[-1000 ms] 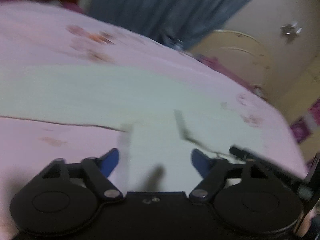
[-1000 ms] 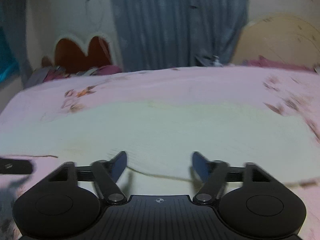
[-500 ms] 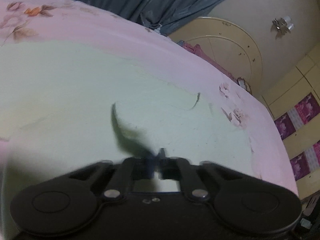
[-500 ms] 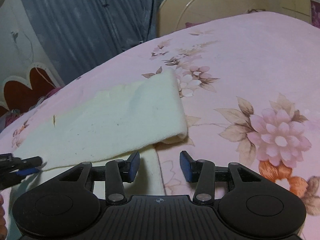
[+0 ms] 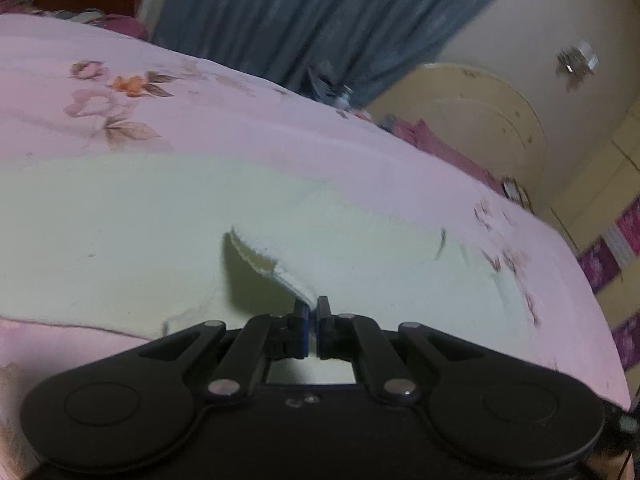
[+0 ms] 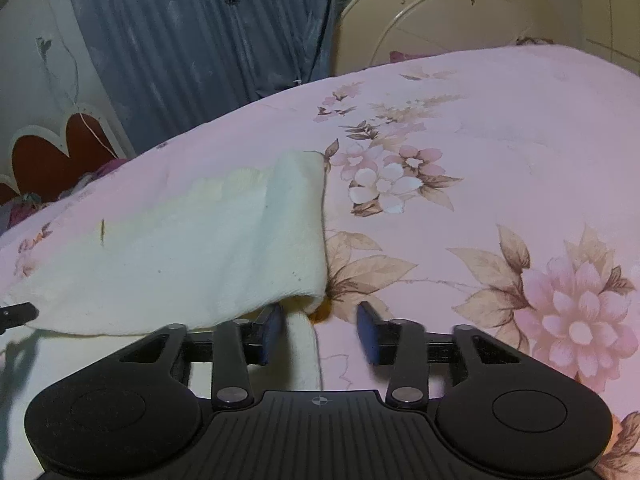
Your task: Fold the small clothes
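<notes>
Item: pale cream garment, lying spread on the pink floral bed, its right end doubled over on itself.

Change, left: the left tool, standing apart over the cloth a second ago, is now pinching together on a hemmed edge of the garment and is lifting it, so a flap is peeling up and casting a shadow beneath. A fold is getting under way.

Change, right: the right tool is now sitting at the garment's right end after swinging across the bed; its jaws have just been closing, a narrow strip of cloth is lying between them, but the blue pads are not pressing on it yet (gap plainly visible).

Left wrist view only: the raised flap and the clamp on it; the garment's right end is blurring out, possibly with motion.

Right wrist view only: the rolled right end beside printed flowers, plus a dark tool tip at the left border.
</notes>
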